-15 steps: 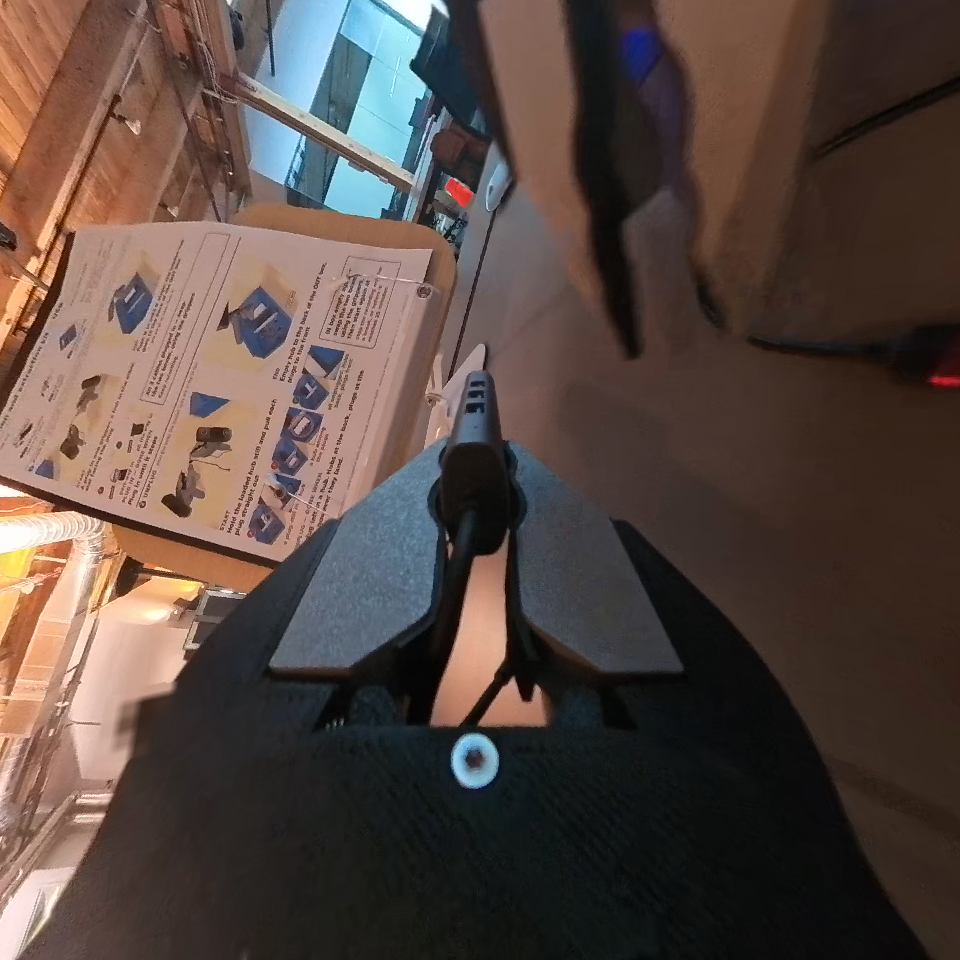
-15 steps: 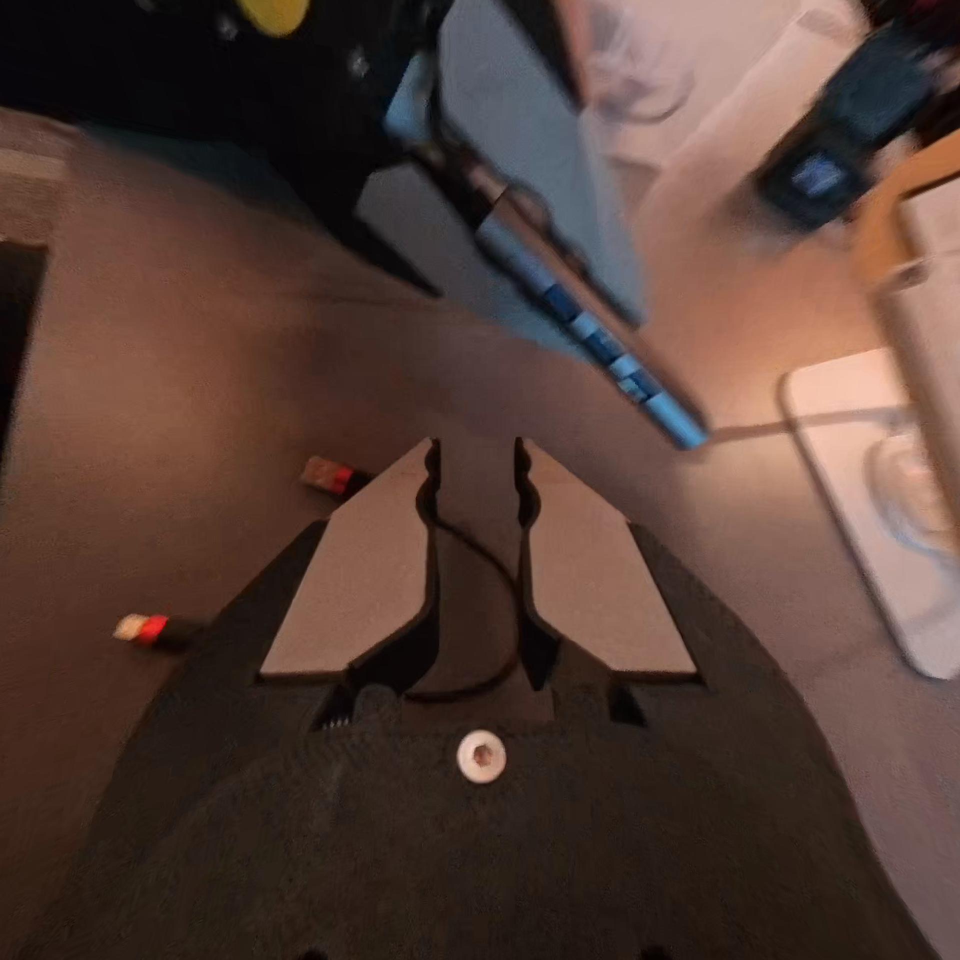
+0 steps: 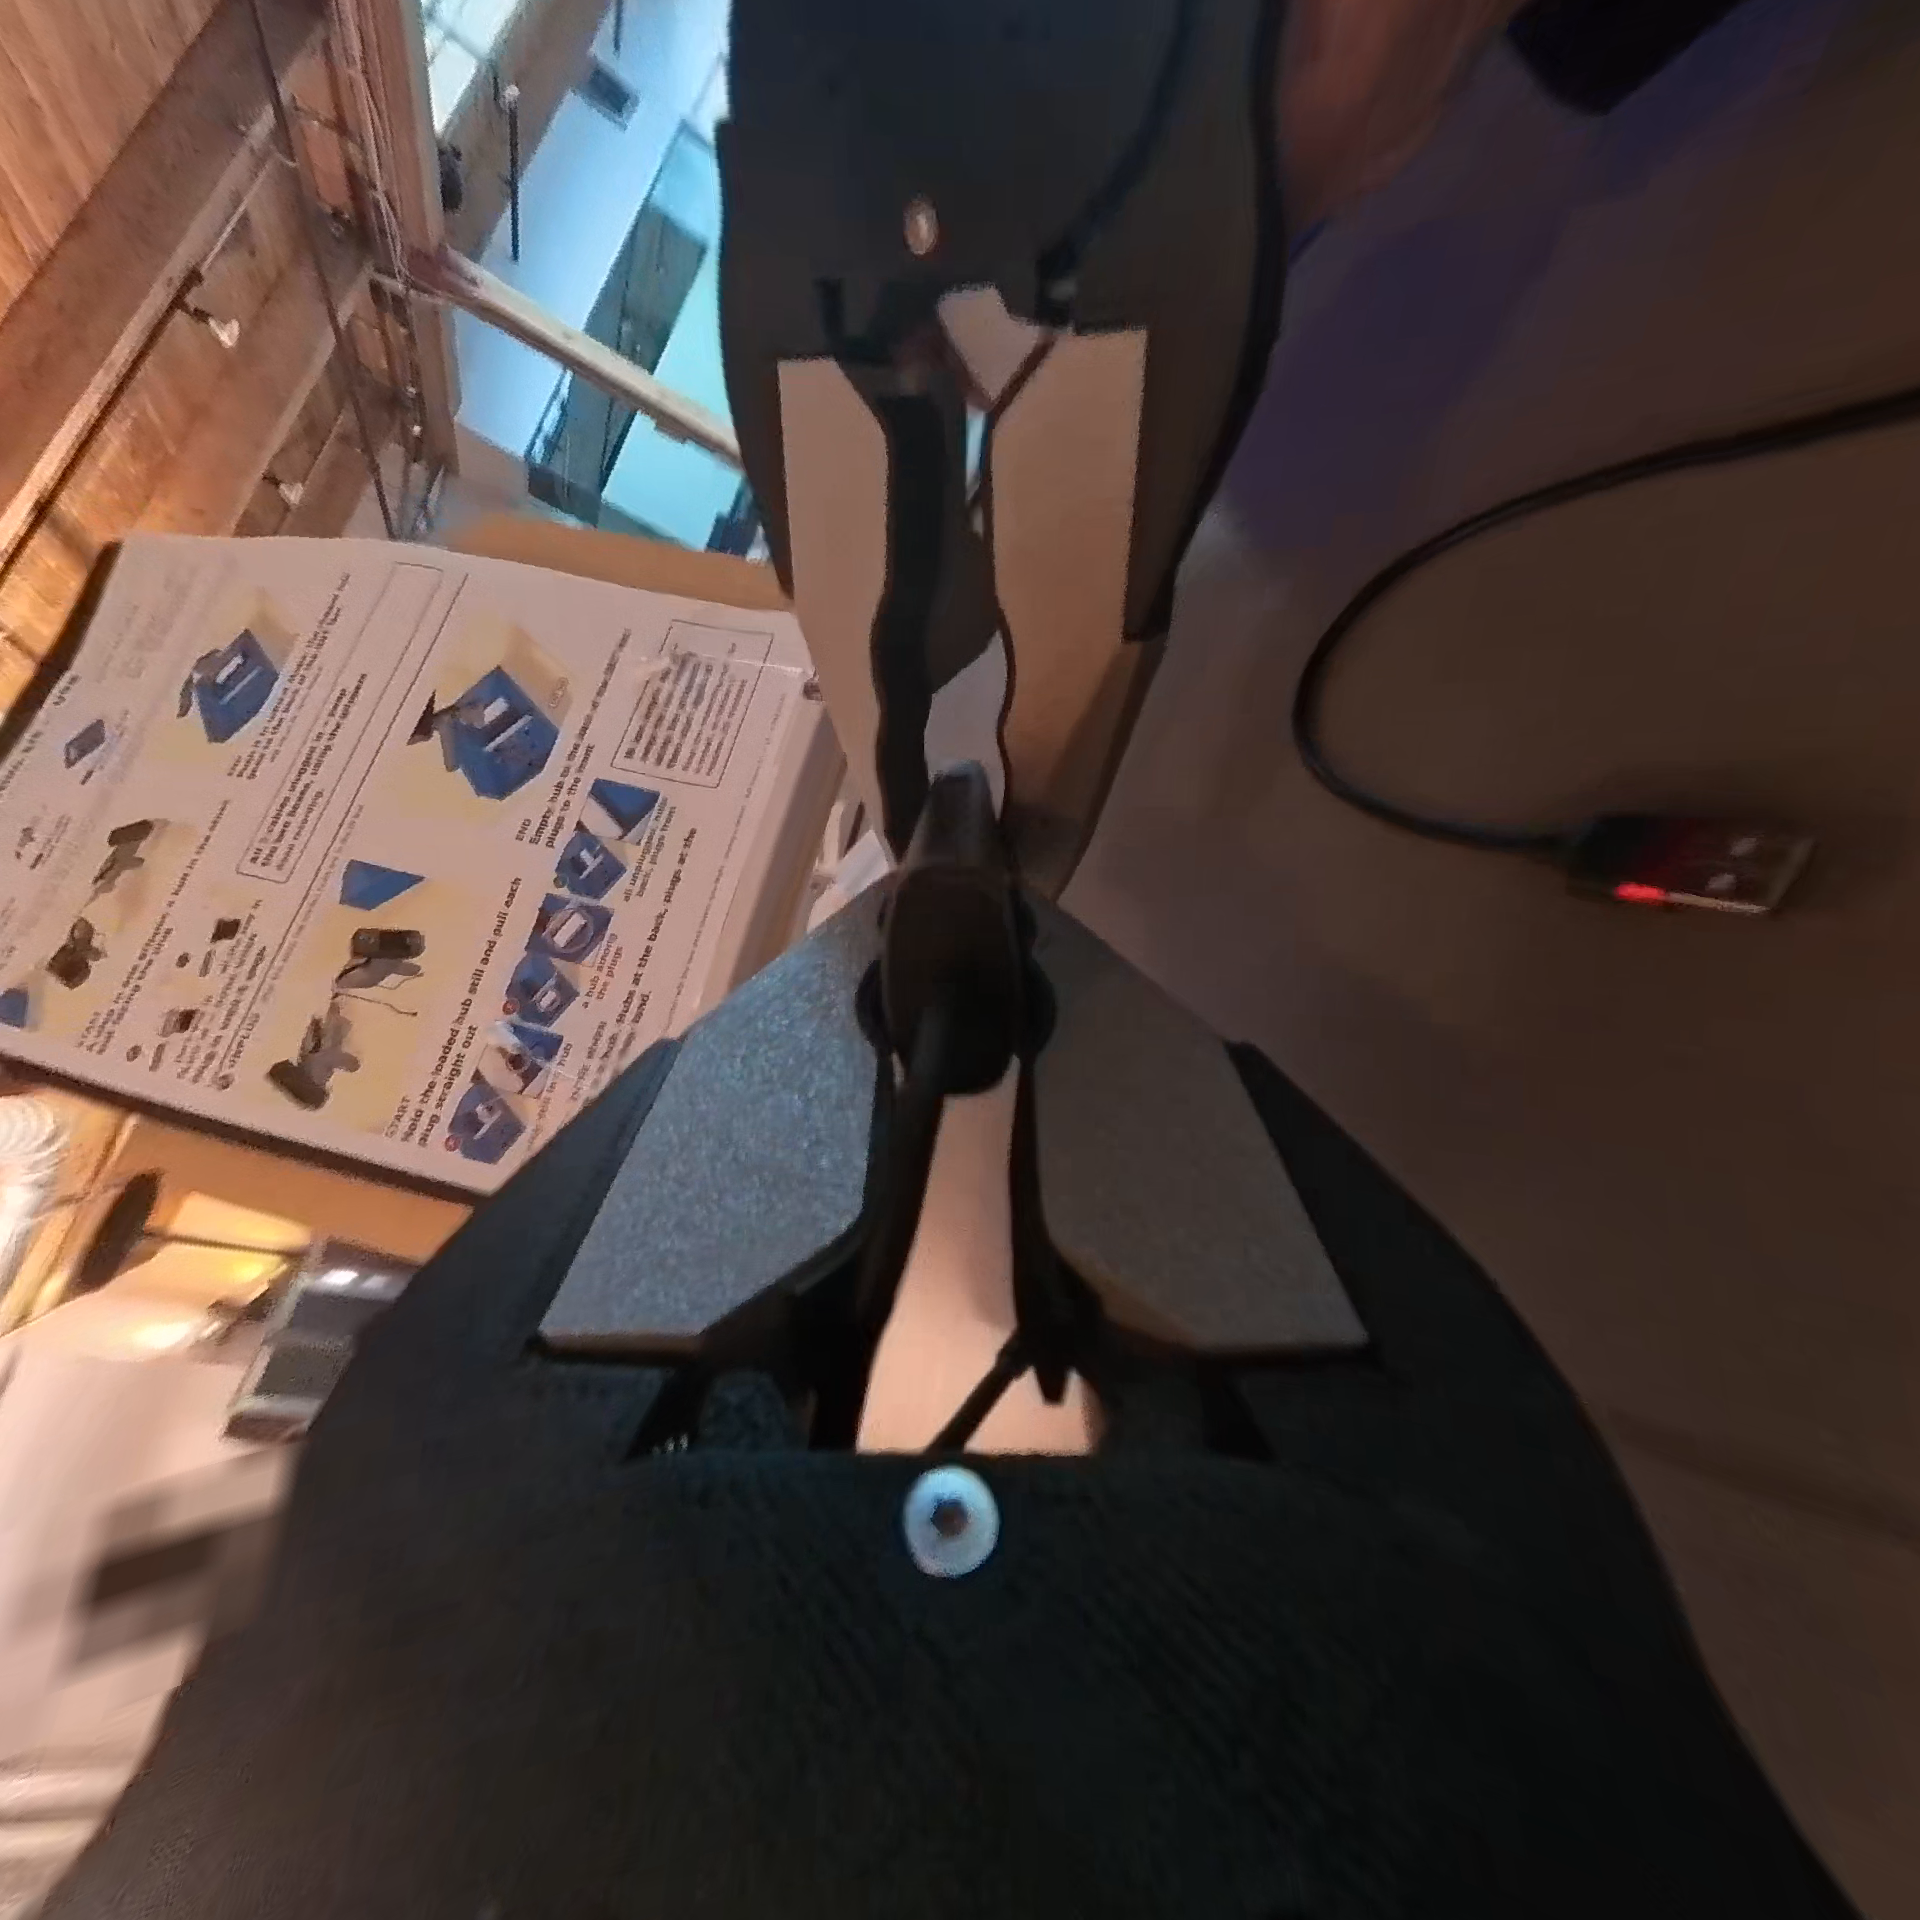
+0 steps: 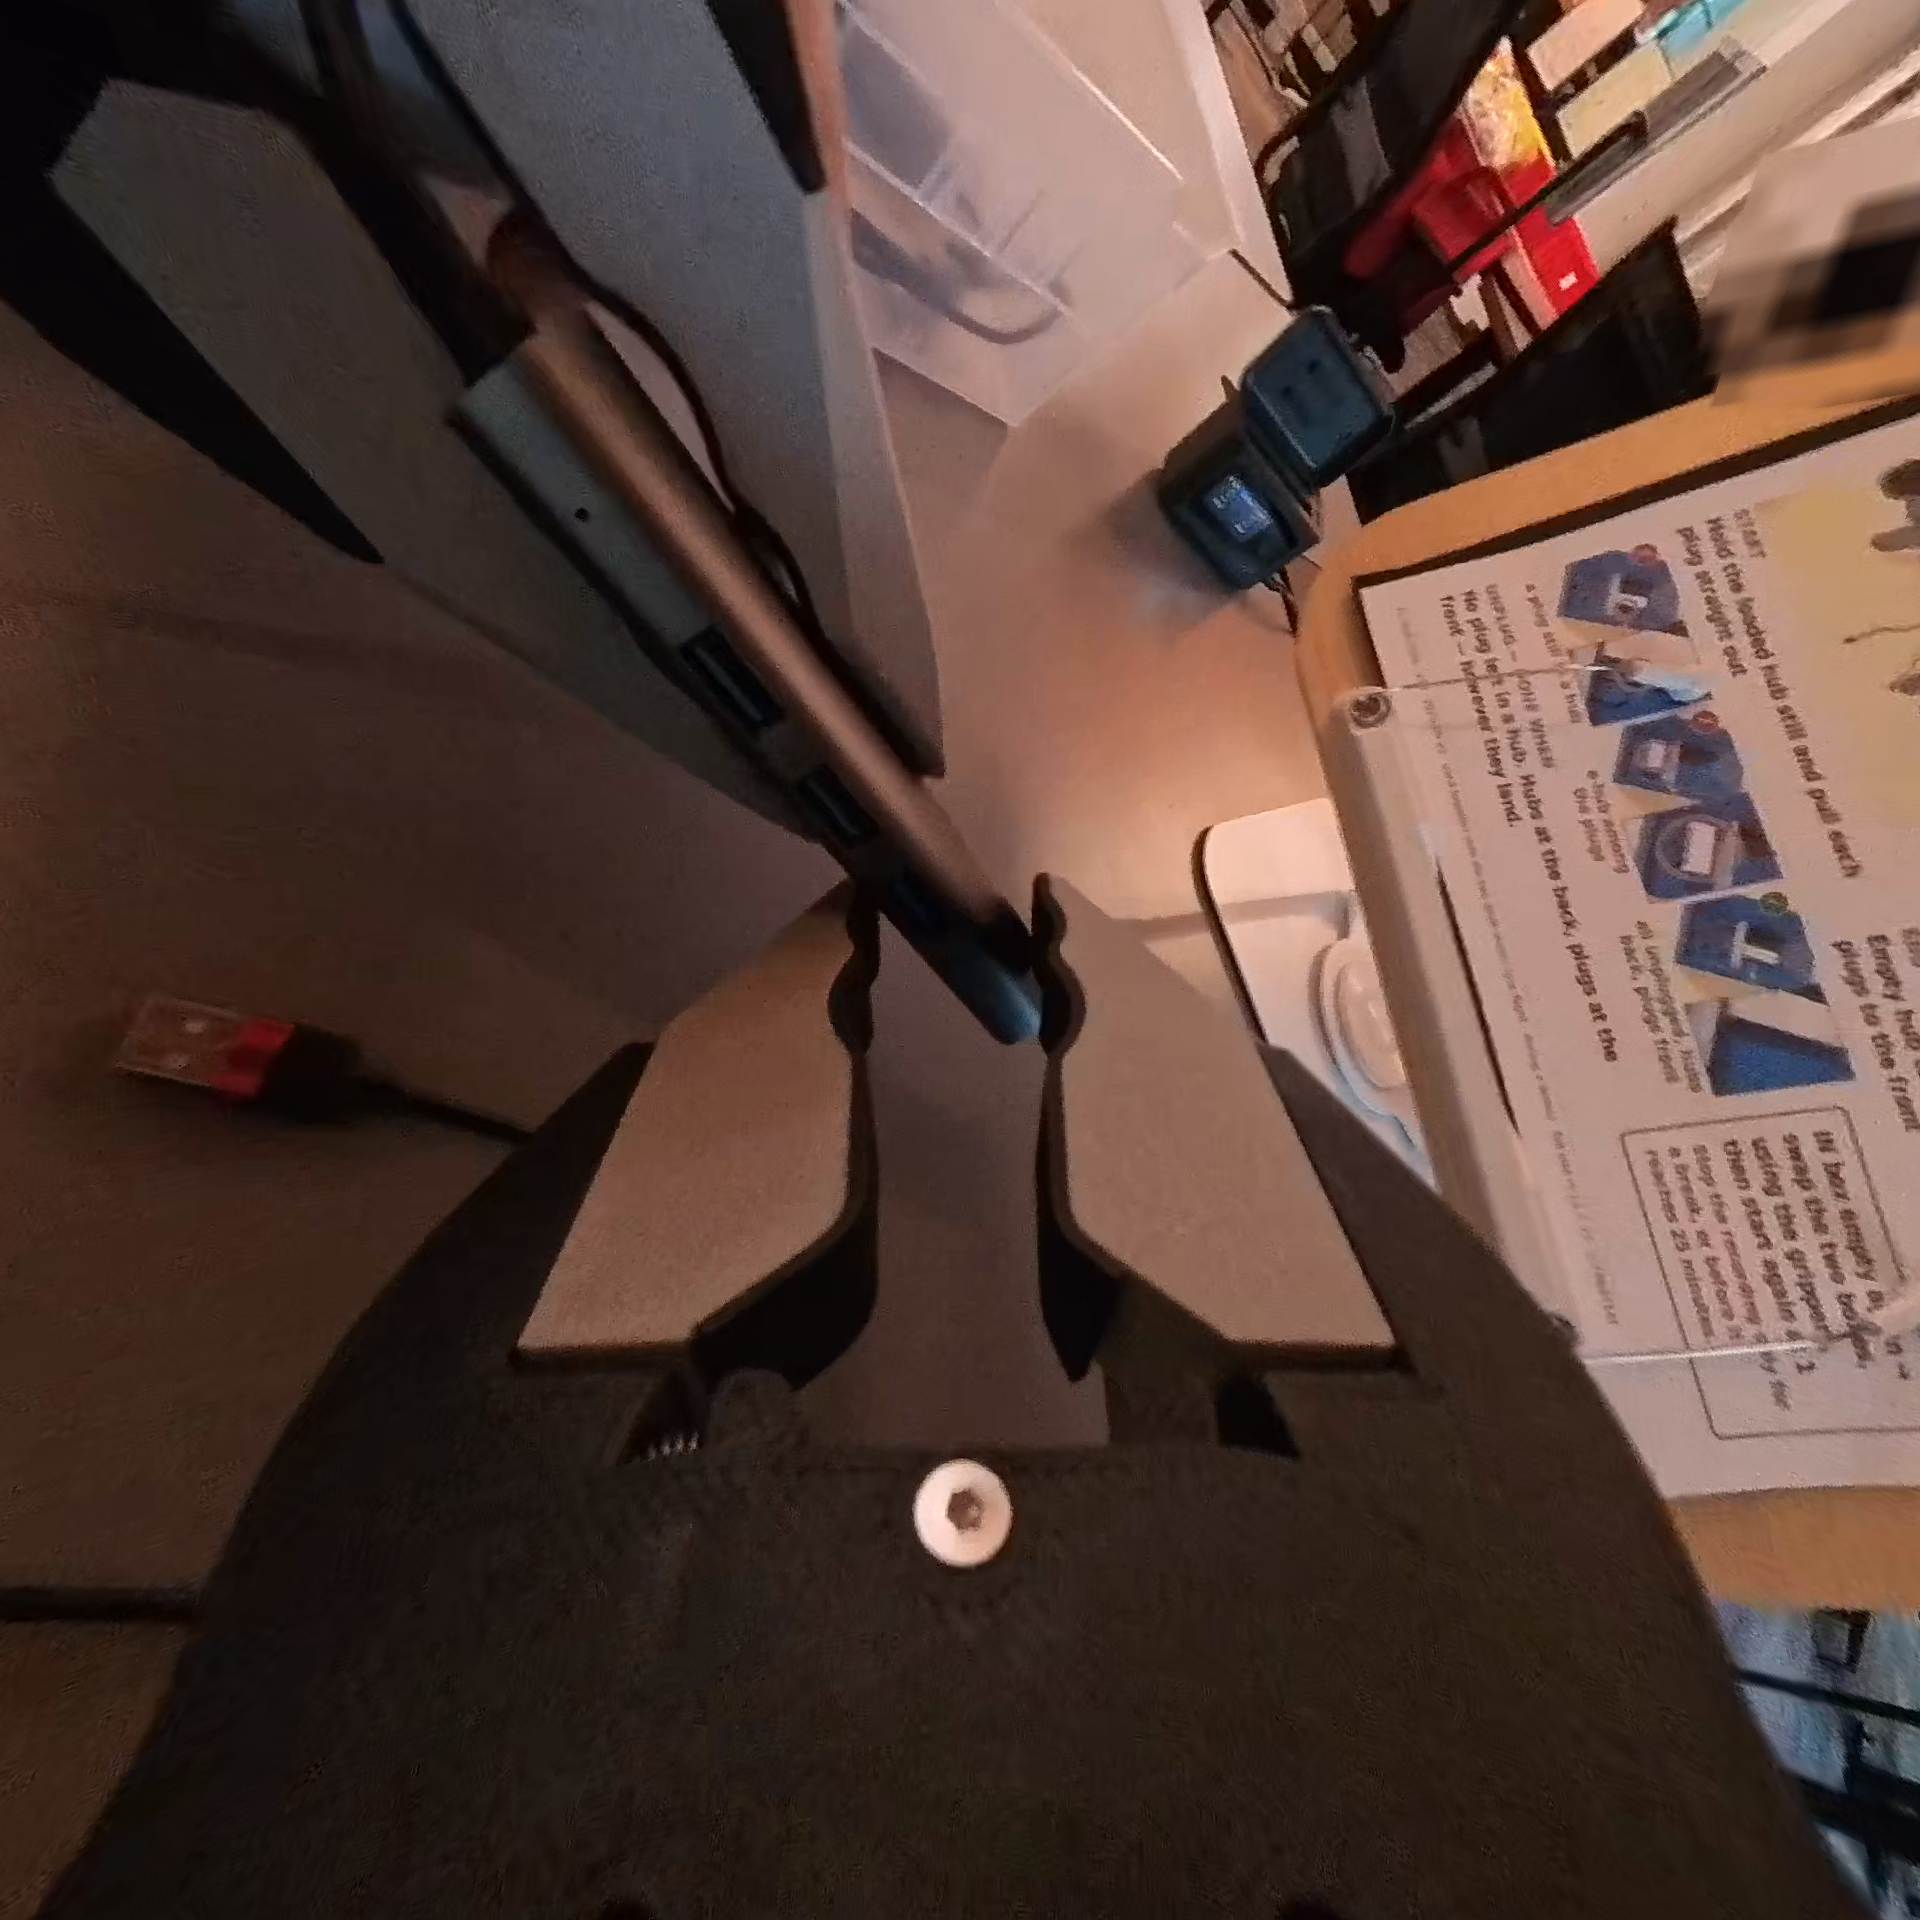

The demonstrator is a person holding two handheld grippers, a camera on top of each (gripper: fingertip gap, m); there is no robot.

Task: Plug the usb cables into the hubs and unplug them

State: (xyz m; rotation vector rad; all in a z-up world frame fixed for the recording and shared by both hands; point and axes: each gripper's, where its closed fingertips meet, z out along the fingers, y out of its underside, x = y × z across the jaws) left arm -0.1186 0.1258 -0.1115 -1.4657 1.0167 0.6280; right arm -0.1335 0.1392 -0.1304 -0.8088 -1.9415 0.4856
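We are clamping the hub (image 4: 727,665) in the left tool (image 3: 951,914); its tip is sitting at twelve o'clock between the parted right tool (image 4: 951,956), which should close squarely.

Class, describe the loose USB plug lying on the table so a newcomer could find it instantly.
Start at the brown table surface. Follow the thin black cable curving across it to its end. There lies the flat metal USB plug with a red insert, the only connector resting free, with nothing gripping it.
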